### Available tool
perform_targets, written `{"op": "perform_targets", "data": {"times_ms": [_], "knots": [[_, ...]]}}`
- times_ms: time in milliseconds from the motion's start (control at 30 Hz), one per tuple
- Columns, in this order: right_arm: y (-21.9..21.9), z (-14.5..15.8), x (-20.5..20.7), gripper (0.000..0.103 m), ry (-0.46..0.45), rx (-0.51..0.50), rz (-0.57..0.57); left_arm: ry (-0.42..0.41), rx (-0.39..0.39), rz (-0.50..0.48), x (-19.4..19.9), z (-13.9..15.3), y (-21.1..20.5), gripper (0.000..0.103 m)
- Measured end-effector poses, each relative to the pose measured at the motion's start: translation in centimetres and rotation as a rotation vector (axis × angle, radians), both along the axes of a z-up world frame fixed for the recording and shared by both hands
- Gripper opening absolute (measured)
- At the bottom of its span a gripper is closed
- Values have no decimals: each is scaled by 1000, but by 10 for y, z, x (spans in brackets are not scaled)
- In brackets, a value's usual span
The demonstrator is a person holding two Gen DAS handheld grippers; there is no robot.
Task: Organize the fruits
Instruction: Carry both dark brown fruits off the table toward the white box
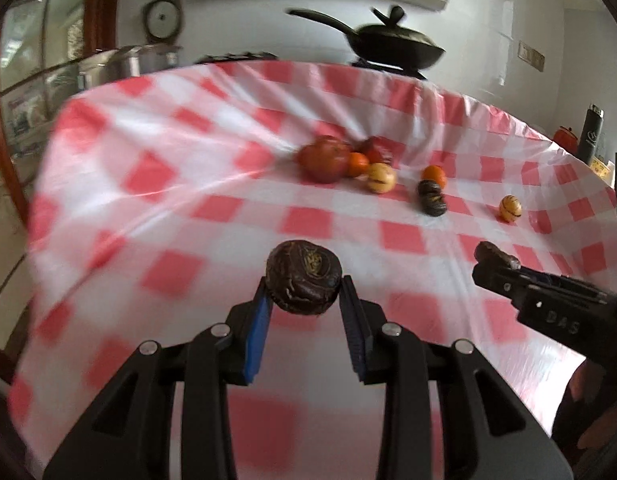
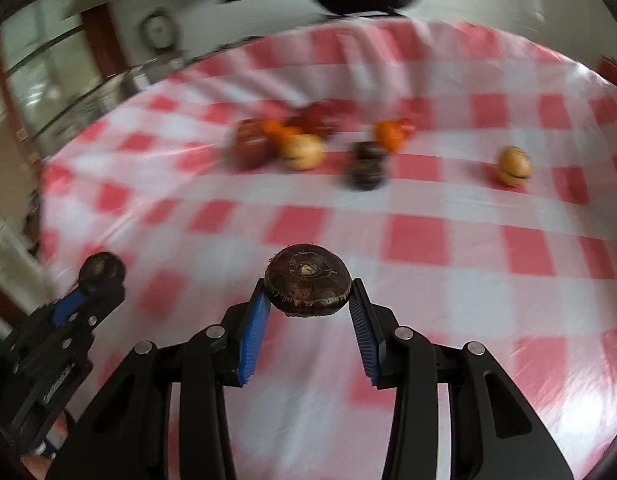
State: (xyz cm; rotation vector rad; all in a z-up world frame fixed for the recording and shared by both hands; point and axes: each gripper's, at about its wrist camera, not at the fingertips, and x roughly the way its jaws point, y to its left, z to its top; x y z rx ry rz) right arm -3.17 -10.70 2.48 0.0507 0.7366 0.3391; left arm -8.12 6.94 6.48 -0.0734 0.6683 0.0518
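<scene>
My left gripper is shut on a dark brown water chestnut, held above the red-and-white checked cloth. My right gripper is shut on another dark brown chestnut. Each gripper shows in the other's view: the right one at the right, the left one at the lower left. Farther back lies a cluster of a big red fruit, small oranges and a yellow striped fruit. A dark fruit, an orange and a yellow fruit lie to the right.
A black wok with a lid stands on a stove behind the table. Steel pots sit at the back left. A dark bottle stands at the far right edge. Both views are motion-blurred.
</scene>
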Motion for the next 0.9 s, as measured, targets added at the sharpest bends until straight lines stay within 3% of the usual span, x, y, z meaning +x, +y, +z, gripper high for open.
{"op": "perform_targets", "data": {"times_ms": [267,533,800,900], "knots": [[97,4,-83,40,-40,-50,268,-21,17,157,-114,9,101,34],[174,-7,-149,40,-75,-96,541,-9,13,252,-200,4,167,35],[239,-36,-197,40,-42,-113,776,76,-25,329,-264,-42,215,35],[266,-59,-220,40,-10,-173,880,134,-54,343,-274,-67,226,35]]}}
